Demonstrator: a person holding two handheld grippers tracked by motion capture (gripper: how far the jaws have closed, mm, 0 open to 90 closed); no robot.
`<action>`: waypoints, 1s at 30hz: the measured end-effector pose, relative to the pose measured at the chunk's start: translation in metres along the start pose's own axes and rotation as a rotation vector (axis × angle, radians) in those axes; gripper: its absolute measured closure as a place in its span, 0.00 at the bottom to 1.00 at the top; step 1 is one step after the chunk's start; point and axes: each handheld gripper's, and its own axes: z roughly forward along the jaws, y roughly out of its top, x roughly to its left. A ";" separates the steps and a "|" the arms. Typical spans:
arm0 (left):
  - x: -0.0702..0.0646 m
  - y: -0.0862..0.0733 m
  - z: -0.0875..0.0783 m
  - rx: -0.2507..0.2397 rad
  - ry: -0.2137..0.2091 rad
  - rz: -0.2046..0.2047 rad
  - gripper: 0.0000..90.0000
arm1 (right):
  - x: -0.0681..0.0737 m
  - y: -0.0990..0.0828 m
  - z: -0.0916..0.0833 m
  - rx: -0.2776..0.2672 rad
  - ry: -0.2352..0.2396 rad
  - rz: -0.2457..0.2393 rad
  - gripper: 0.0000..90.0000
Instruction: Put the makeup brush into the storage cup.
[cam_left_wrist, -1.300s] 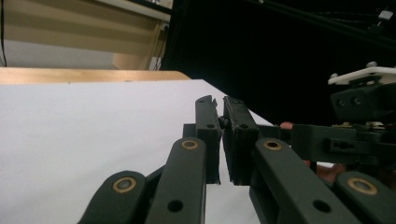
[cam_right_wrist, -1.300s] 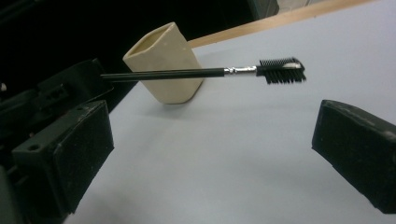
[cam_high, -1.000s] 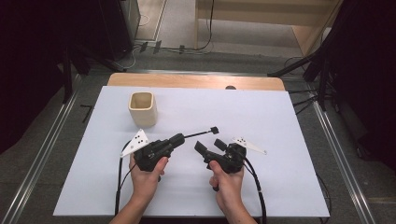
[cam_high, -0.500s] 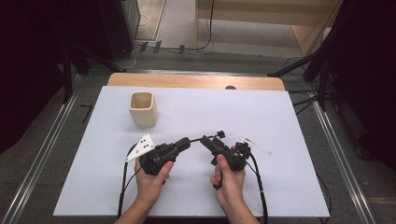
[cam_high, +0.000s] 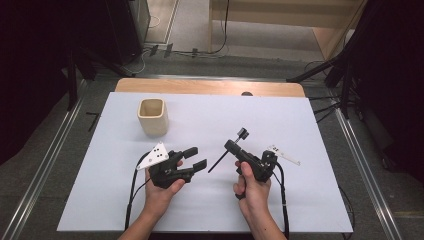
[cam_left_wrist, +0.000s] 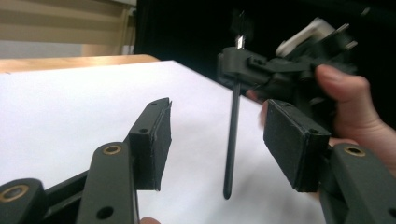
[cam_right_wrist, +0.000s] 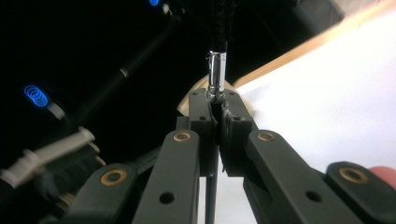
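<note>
A thin black brush (cam_high: 220, 160) with a silver ferrule (cam_right_wrist: 216, 74) and a dark head (cam_high: 243, 133) is held aslant above the white table (cam_high: 310, 125). My right gripper (cam_high: 231, 146) (cam_right_wrist: 218, 119) is shut on its stem just below the ferrule. My left gripper (cam_high: 194, 157) (cam_left_wrist: 219, 140) stands open to the left; its jaws have just been opening. The brush's stem (cam_left_wrist: 232, 140) hangs in front of the gap, and neither pad touches it. The right gripper (cam_left_wrist: 243, 60) and its hand show beyond the left jaws.
A beige square cup (cam_high: 152, 116) stands upright at the back left of the table; its rim (cam_right_wrist: 186, 101) peeks out behind my right jaws. A wooden strip (cam_high: 210, 86) edges the far side. Metal rails (cam_high: 50, 155) run along both sides.
The left gripper had the brush and has let go of it, its jaws now apart. The right gripper moved in from the right and shut on the stem.
</note>
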 end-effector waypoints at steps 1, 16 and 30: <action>0.000 0.000 0.000 0.000 0.000 0.000 0.46 | 0.000 0.000 0.000 0.000 0.000 0.000 0.97; -0.022 0.001 0.023 0.190 0.046 0.105 0.65 | 0.047 -0.008 0.017 0.144 -0.072 -0.374 0.97; -0.017 0.003 0.022 0.229 -0.001 0.076 0.96 | 0.059 -0.011 0.020 0.149 -0.070 -0.475 0.60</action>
